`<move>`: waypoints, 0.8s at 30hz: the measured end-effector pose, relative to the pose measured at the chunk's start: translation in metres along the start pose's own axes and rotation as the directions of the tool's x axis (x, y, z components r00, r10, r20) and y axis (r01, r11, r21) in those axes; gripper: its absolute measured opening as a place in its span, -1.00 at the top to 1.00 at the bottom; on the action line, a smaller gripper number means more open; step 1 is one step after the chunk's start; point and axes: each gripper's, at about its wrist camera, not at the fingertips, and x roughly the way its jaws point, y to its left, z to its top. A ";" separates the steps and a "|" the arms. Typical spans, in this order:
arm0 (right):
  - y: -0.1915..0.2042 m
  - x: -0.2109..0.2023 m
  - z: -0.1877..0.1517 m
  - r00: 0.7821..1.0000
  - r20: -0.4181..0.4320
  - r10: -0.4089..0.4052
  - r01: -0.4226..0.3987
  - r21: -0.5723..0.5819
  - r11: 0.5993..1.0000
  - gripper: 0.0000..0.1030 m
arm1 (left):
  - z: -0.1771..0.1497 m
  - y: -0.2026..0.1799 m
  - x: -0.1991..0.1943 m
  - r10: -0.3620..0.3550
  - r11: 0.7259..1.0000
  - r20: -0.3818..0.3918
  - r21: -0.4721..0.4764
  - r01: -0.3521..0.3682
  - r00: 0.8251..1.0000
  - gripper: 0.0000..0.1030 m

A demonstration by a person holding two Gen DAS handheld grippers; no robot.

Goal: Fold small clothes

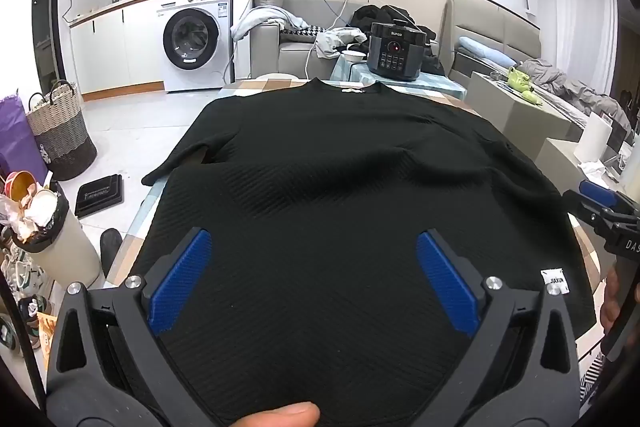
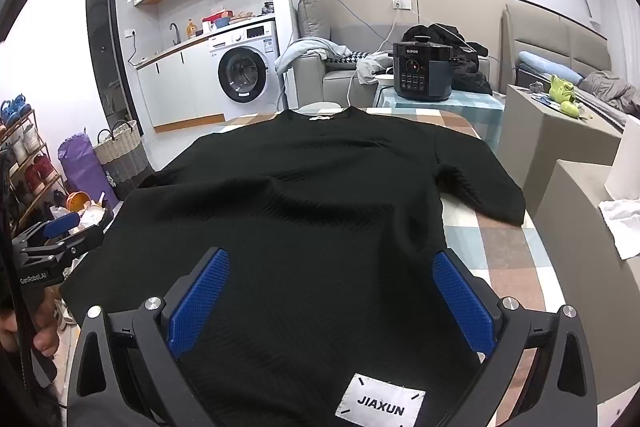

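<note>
Both tools stand wide open and hold nothing: the left gripper (image 1: 314, 281) and right gripper (image 2: 330, 297) hover over the near hem of the black sweater (image 1: 340, 167), spread flat on the checked table (image 2: 500, 247), sleeves reaching toward both side edges, collar far.

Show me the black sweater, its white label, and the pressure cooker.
black sweater (image 2: 304, 211): right wrist view, chest.
white label (image 2: 380, 407): right wrist view, printed middle.
pressure cooker (image 1: 394, 53): left wrist view, control panel.
</note>
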 end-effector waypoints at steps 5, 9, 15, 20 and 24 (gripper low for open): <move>0.001 0.000 0.000 1.000 0.009 0.001 -0.001 0.000 1.000 -1.00 | 0.000 0.000 0.001 -0.001 1.000 -0.002 0.001 0.001 1.000 -0.98; 0.000 0.003 0.000 1.000 0.003 0.006 -0.006 0.006 1.000 -1.00 | 0.000 0.000 0.000 0.001 1.000 0.003 0.000 -0.001 1.000 -0.98; 0.004 0.003 0.001 1.000 0.003 0.006 -0.006 0.007 1.000 -1.00 | -0.002 0.000 -0.001 0.004 1.000 0.001 -0.001 -0.004 1.000 -0.98; 0.001 0.002 -0.001 1.000 0.003 0.011 -0.011 0.010 1.000 -1.00 | -0.001 0.000 0.000 0.005 1.000 0.000 -0.001 -0.005 1.000 -0.98; 0.000 0.004 -0.001 1.000 0.001 0.012 -0.012 0.010 1.000 -1.00 | -0.001 0.000 0.000 0.004 1.000 -0.001 -0.002 -0.004 1.000 -0.98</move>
